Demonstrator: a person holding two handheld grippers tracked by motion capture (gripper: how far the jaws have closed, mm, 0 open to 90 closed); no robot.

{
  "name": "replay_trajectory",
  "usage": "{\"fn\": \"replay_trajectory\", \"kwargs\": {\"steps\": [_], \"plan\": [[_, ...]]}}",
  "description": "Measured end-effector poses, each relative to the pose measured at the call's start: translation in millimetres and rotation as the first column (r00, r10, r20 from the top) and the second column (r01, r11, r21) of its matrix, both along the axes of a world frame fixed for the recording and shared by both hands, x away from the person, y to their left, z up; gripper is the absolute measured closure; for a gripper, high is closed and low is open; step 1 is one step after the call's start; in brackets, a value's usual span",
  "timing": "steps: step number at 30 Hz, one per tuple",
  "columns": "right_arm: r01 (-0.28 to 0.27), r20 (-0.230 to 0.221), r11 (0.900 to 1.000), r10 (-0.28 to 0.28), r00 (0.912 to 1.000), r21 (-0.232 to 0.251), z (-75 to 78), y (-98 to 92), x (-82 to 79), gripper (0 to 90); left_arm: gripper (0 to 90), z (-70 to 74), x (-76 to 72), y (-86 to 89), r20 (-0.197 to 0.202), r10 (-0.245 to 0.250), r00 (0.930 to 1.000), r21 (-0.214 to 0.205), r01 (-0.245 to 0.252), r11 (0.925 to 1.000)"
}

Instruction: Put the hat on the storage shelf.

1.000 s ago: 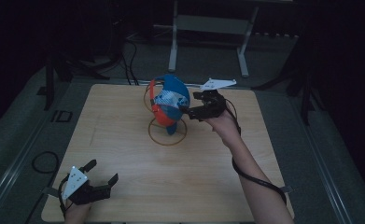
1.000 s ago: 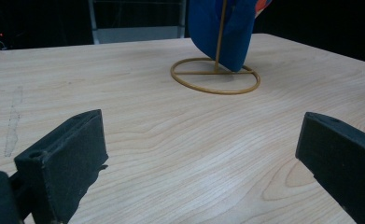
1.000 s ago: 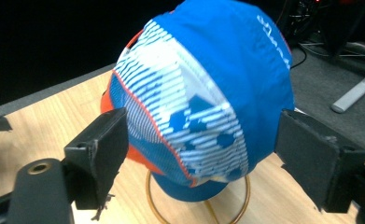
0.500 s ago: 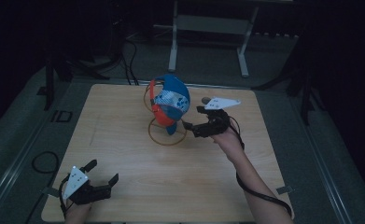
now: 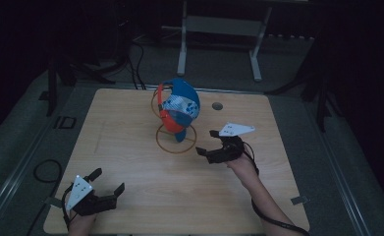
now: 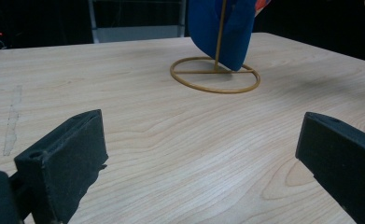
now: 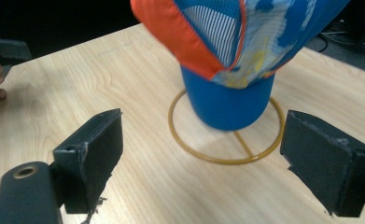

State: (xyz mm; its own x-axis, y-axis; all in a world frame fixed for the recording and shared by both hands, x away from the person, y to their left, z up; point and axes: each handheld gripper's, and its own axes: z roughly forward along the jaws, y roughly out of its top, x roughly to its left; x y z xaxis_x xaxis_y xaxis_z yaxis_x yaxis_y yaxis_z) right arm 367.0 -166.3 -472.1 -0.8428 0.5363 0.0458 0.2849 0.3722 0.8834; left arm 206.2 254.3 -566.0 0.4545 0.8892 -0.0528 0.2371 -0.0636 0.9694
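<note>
From the high view, a blue and orange cap (image 5: 179, 105) is seen hung on a gold wire stand (image 5: 176, 139) mid-counter (image 5: 130, 162), amid a dark room; bare wood lies between both hand-held grippers, the left (image 5: 107, 181) near the front edge, the right (image 5: 205, 143) just beside the stand. In the left gripper view, wide-spread jaws are shown, the stand's ring well beyond. In the right gripper view, wide jaws frame the cap's striped mesh.

A dim lab: bare wooden table (image 5: 130, 147), floor cables (image 5: 140, 59) (metal stand (image 5: 219, 24) behind).
</note>
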Motion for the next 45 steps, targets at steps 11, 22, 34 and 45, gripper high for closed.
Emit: {"fn": "replay_trajectory", "kwargs": {"steps": [11,22,34,45], "plan": [[-0.036,-0.010,0.9993,0.036,0.9993,-0.005,-26.7,-9.1,-13.8,13.6,2.1,0.1,-0.2,0.7,0.004,0.003,1.0000,-0.001,-0.003,1.0000],[-0.059,-0.044,0.9979,0.058,0.9974,-0.026,-53.7,-21.0,-29.0,13.6,2.2,0.0,-0.3,0.7,0.001,0.004,1.0000,-0.001,-0.004,1.0000],[-0.080,-0.046,0.9950,0.077,0.9960,-0.060,-67.8,-32.7,-46.5,13.6,2.2,0.0,-0.5,1.0,0.001,0.002,1.0000,-0.002,-0.002,1.0000],[-0.089,-0.053,0.9917,0.085,0.9950,-0.092,-82.0,-42.7,-64.5,13.9,2.2,0.3,-0.9,1.4,0.003,0.002,1.0000,0.003,-0.002,1.0000]]}}
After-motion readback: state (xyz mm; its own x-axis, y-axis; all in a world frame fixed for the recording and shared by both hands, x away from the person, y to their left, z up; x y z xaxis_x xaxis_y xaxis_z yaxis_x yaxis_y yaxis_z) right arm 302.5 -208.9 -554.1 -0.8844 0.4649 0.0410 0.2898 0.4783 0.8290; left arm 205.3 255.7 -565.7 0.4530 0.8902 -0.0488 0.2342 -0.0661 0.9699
